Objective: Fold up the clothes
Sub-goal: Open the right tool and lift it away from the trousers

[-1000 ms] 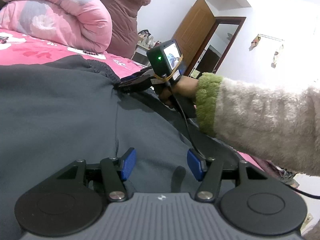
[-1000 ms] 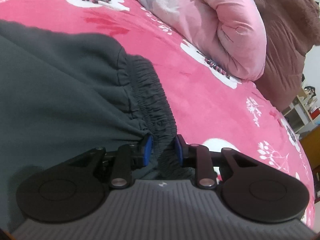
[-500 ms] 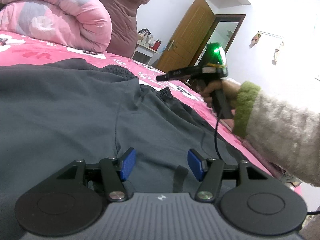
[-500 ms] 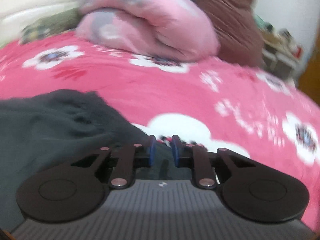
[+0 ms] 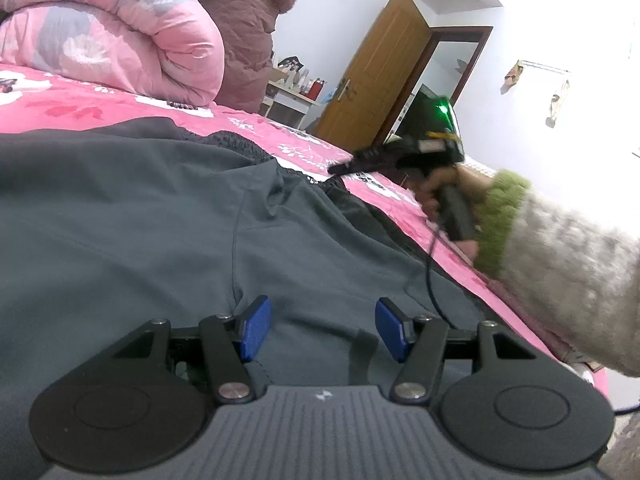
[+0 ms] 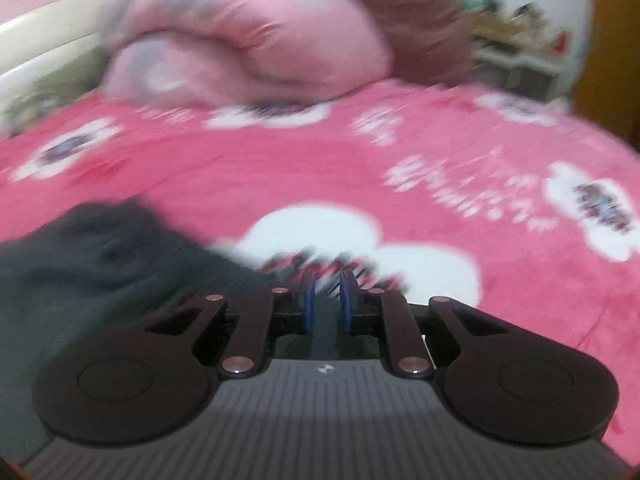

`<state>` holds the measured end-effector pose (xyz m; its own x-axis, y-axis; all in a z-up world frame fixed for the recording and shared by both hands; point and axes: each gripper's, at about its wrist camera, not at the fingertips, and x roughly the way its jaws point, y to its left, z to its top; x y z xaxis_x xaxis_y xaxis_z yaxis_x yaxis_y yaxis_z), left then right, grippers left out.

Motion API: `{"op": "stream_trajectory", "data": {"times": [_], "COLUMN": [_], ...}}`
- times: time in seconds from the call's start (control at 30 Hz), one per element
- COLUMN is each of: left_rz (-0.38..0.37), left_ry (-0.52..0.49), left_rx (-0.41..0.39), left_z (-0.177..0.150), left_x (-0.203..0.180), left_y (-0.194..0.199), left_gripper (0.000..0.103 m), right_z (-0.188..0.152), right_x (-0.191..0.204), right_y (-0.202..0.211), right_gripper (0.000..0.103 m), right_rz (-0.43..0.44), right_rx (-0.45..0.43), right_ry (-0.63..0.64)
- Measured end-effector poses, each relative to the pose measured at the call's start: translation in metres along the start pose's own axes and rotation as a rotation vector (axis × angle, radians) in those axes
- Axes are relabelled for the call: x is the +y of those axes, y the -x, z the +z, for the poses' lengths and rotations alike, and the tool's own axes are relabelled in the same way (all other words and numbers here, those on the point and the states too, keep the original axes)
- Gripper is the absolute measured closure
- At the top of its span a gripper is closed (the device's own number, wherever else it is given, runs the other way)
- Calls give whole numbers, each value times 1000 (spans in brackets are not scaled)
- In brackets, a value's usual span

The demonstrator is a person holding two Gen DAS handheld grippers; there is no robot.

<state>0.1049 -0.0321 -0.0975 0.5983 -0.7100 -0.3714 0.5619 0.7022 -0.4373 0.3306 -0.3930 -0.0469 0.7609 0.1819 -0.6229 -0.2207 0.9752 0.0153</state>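
Observation:
Dark grey trousers [image 5: 160,216] lie spread on the pink flowered bedspread [image 5: 80,100], with the elastic waistband [image 5: 240,146] at the far side. My left gripper [image 5: 320,330] is open and empty, low over the grey cloth. My right gripper [image 6: 326,300] has its blue pads nearly together with a narrow gap and nothing between them; it hangs over the bedspread [image 6: 440,168], right of the trousers' edge [image 6: 100,256]. It also shows in the left wrist view [image 5: 340,168], off the waistband. The right wrist view is blurred.
A rolled pink quilt [image 5: 120,40] and a brown plush blanket [image 5: 244,20] lie at the head of the bed. A small white table [image 5: 292,96] with bottles and a wooden door [image 5: 376,76] stand beyond the bed. The bed's right edge runs under my right arm.
My right gripper let go of the waistband, closed to a narrow gap and swung away to the right, off the trousers. The waistband dropped back on the bed. The left gripper stayed put.

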Motion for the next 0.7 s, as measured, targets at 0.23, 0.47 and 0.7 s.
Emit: {"op": "stream_trajectory", "data": {"times": [0.23, 0.47, 0.7], "left_rz": [22, 40, 51], "left_ry": [-14, -37, -135], "left_rx": [21, 30, 113], "left_z": [3, 14, -1], "left_x": [-4, -18, -63], "left_y": [-1, 12, 18], "left_gripper": [43, 41, 41], "right_z": [-25, -43, -147], "right_x": [-27, -4, 57], "right_y": [0, 140, 201], "right_gripper": [88, 86, 86], "right_rz": [-144, -105, 115], "right_rx": [108, 63, 105], "right_ry": [-59, -26, -16]}}
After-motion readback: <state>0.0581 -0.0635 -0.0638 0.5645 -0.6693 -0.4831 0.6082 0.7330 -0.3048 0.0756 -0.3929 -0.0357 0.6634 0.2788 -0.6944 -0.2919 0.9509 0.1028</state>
